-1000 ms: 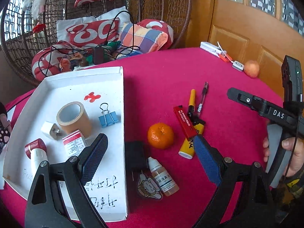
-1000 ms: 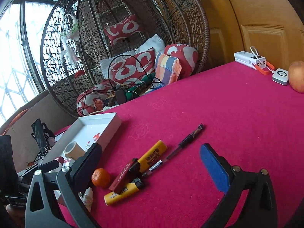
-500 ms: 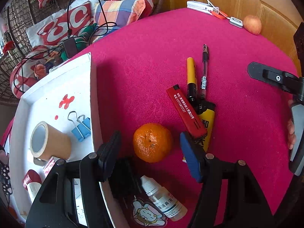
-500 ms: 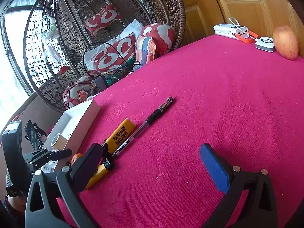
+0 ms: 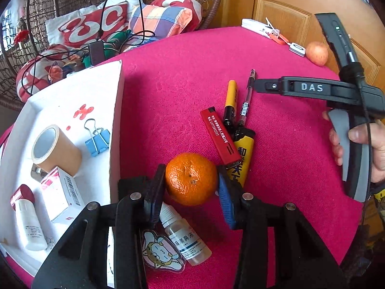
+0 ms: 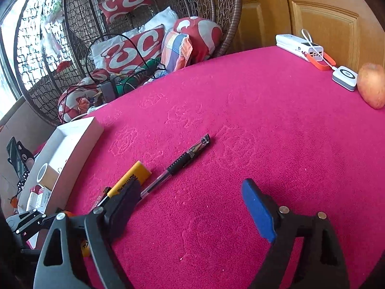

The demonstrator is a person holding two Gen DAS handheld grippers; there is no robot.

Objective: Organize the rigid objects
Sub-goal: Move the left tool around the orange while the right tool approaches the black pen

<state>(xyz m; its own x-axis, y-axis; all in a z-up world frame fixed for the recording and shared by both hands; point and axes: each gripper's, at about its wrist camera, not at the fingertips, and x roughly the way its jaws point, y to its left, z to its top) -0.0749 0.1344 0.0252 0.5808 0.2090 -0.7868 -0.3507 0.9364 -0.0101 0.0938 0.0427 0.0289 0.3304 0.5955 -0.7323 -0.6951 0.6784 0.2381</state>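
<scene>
My left gripper (image 5: 191,185) is shut on an orange mandarin (image 5: 191,178) on the pink tablecloth, both pads against its sides. Just beyond it lie a red lighter (image 5: 220,136), a yellow lighter (image 5: 243,159), a yellow marker (image 5: 229,101) and a black pen (image 5: 247,94). A dropper bottle (image 5: 185,238) and a cartoon tag (image 5: 161,252) lie under the gripper. The white tray (image 5: 116,110) to the left holds a tape roll (image 5: 54,148), a blue binder clip (image 5: 97,138), a small box and a tube. My right gripper (image 6: 192,207) is open and empty above the cloth, near the pen (image 6: 182,161) and marker (image 6: 131,180).
An apple (image 6: 371,85), a white power bank (image 6: 299,47) and a small white puck (image 6: 345,77) lie at the table's far right edge. A wicker hanging chair (image 6: 216,12) with cushions and cables stands behind the table. A wooden door is at the right.
My left gripper moved forward and closed its fingers onto the mandarin. My right gripper shifted slightly and stayed open.
</scene>
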